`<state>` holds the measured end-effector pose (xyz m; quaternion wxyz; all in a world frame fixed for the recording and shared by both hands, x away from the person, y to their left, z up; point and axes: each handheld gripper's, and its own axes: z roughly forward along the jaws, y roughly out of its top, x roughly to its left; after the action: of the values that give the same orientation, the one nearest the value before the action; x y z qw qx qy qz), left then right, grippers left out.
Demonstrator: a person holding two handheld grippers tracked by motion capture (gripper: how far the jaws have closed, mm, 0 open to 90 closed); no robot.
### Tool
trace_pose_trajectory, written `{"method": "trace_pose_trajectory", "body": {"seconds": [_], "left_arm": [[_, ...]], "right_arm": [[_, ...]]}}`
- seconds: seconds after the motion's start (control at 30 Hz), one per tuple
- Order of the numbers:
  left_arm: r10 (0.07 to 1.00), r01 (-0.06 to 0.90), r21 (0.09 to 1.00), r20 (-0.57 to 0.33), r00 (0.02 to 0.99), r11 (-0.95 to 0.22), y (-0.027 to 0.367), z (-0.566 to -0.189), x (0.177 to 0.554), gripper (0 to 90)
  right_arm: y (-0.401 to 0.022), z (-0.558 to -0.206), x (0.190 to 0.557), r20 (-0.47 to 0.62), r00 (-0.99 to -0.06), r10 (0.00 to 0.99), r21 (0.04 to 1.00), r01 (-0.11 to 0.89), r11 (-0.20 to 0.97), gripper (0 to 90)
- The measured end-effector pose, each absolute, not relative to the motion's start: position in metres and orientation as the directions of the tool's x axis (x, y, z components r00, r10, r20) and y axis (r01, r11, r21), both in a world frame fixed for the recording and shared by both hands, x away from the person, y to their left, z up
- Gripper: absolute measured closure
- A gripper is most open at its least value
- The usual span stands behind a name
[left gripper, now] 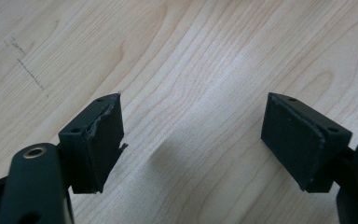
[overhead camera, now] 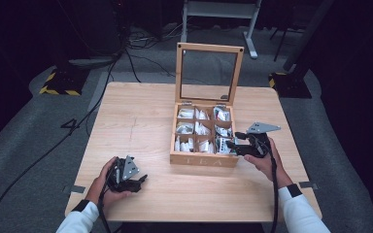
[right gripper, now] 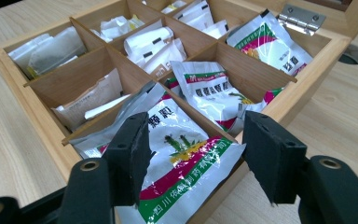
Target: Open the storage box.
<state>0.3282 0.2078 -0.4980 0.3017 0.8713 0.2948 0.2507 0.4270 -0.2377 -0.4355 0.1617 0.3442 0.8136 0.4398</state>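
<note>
High view, tea box: the wooden tea box (overhead camera: 205, 159) stands right of centre on the table (overhead camera: 141, 121), its glazed lid (overhead camera: 209, 73) raised upright at the far edge.
High view, right gripper: the right gripper (overhead camera: 234, 144) sits at the box's lower right corner, tips over the nearest right compartment.
High view, left gripper: the left gripper (overhead camera: 141, 180) lies low in the lower left of the frame, well apart from the box, on bare table.

Left gripper view, jaws: the two black jaws stand apart, with nothing but wood grain between them.
Left gripper view, pad: the pad (left gripper: 105, 140) on the left shows a torn, ragged edge.

Right gripper view, sachet: a white sachet with a red and green band (right gripper: 179, 156) lies in the nearest compartment, centre bottom of the frame, overhanging the box wall.
Right gripper view, jaws: the jaws straddle this sachet, one on each side; gaps show at both pads, so no clamp.
Right gripper view, neighbours: a like sachet (right gripper: 216, 93) fills the next compartment up, plain white packets (right gripper: 151, 44) the upper middle ones.
</note>
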Motion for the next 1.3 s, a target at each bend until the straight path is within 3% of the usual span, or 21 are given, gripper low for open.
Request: {"method": "trace_pose_trajectory", "body": {"seconds": [0.3,0.7,0.77,0.83,0.93,1.3], "left_arm": [[0.662,0.355,0.680,0.257,0.704,-0.642,0.208,-0.499,0.329,21.2],[0.661,0.347,0.686,0.261,0.703,-0.640,0.207,-0.500,0.328,21.3],[0.659,0.343,0.688,0.261,0.705,-0.640,0.206,-0.500,0.329,21.3],[0.659,0.343,0.689,0.260,0.705,-0.639,0.206,-0.500,0.329,21.2],[0.658,0.340,0.689,0.263,0.705,-0.640,0.206,-0.500,0.329,21.3],[0.653,0.327,0.691,0.276,0.705,-0.645,0.206,-0.500,0.328,21.3]], "right_arm": [[-0.246,-0.434,0.428,0.123,-0.710,0.693,0.850,0.436,0.296,45.7],[-0.263,-0.433,0.436,0.310,-0.687,0.657,0.822,0.541,0.178,58.4],[-0.263,-0.433,0.438,0.290,-0.678,0.675,0.813,0.547,0.200,59.5],[-0.254,-0.435,0.436,0.158,-0.665,0.730,0.791,0.528,0.310,59.6],[-0.244,-0.435,0.433,0.082,-0.661,0.746,0.778,0.510,0.367,58.0],[-0.246,-0.426,0.424,0.100,-0.677,0.729,0.810,0.481,0.335,58.6]]}}
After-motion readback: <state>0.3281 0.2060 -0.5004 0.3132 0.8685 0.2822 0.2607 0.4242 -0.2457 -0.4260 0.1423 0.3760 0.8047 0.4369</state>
